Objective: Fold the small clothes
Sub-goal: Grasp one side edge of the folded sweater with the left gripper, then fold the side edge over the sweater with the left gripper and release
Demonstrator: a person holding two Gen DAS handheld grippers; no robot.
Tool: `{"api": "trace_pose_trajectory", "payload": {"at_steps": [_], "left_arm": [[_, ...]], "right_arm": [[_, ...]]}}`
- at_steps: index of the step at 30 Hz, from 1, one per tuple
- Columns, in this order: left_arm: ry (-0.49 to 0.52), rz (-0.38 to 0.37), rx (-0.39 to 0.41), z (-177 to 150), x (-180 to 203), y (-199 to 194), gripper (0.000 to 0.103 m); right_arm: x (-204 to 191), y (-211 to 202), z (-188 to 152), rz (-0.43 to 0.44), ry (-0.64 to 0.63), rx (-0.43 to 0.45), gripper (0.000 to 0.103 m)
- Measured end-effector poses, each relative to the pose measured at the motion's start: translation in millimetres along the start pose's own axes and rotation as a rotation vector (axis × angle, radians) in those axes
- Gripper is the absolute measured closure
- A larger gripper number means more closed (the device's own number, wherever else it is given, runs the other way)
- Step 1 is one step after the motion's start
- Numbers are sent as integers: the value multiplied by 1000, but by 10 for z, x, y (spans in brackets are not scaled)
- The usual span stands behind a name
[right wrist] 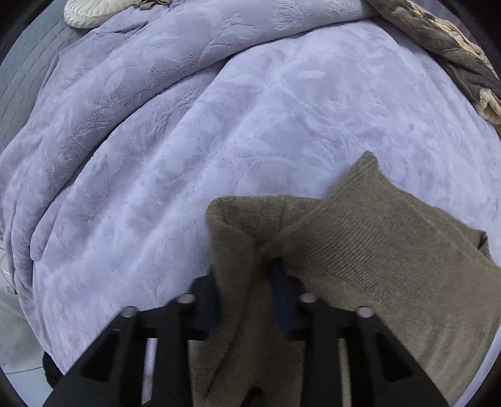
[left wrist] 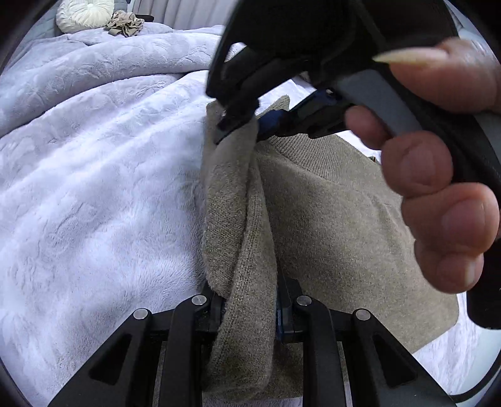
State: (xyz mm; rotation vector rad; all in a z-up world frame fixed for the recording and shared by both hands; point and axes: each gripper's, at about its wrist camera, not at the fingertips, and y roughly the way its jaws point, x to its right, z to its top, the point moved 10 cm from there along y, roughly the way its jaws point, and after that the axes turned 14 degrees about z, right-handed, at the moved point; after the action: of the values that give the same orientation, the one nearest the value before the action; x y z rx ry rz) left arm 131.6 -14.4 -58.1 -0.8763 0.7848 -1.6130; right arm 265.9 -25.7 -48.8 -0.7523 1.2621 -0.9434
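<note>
Your left gripper (left wrist: 250,308) is clamped on a raised fold of the taupe knit garment (left wrist: 328,213), and your right gripper (left wrist: 241,125) pinches the same edge farther along, jaws closed on the cloth. Between the two, that edge stands up as a ridge; the rest of the garment lies flat on the lavender blanket (left wrist: 94,188) to the right. Left of the ridge the blanket is open plush. A crumpled beige cloth (left wrist: 125,23) and round cream cushion (left wrist: 83,14) sit well away at the far edge.
</note>
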Motion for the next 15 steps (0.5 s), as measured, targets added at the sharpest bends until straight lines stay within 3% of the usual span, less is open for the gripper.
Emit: {"api": "trace_pose_trajectory", "payload": {"at_steps": [9, 15], "left_arm": [[71, 94, -8, 84, 176, -145, 80], [137, 172, 1, 144, 384, -267, 80]], "right_arm": [[-30, -380, -38, 91, -71, 80, 89], [161, -663, -61, 152, -71, 126, 89]]}}
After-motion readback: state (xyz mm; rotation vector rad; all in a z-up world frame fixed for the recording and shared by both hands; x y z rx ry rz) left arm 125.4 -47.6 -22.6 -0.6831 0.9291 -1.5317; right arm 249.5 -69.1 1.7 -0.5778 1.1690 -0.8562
